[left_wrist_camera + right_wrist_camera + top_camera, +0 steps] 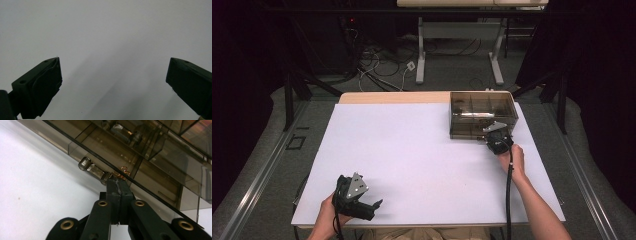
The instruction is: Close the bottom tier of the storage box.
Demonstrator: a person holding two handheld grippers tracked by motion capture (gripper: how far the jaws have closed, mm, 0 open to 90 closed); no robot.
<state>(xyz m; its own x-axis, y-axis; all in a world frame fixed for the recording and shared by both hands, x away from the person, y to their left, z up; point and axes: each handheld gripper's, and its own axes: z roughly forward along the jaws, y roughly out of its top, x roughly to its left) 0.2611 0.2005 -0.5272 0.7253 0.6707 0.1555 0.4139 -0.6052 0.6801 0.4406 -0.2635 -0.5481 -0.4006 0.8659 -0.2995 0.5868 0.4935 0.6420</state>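
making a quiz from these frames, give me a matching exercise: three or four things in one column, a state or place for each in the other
Things:
1. left gripper
2. right gripper
3. smoky transparent plastic compartment box
4. small clear glass tube with metal end caps

States or places:
A. jaws pressed together at the box's near wall
B. far right part of the white table
C. jaws wide apart over bare white surface
D. lying in a near compartment, just ahead of closed jaw tips

Pairs: 1-C, 2-A, 3-B, 4-D

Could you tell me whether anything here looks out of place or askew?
Nothing stands out. The smoky compartment box sits squarely at the table's far right; the right gripper is shut at its near edge, the left gripper open.
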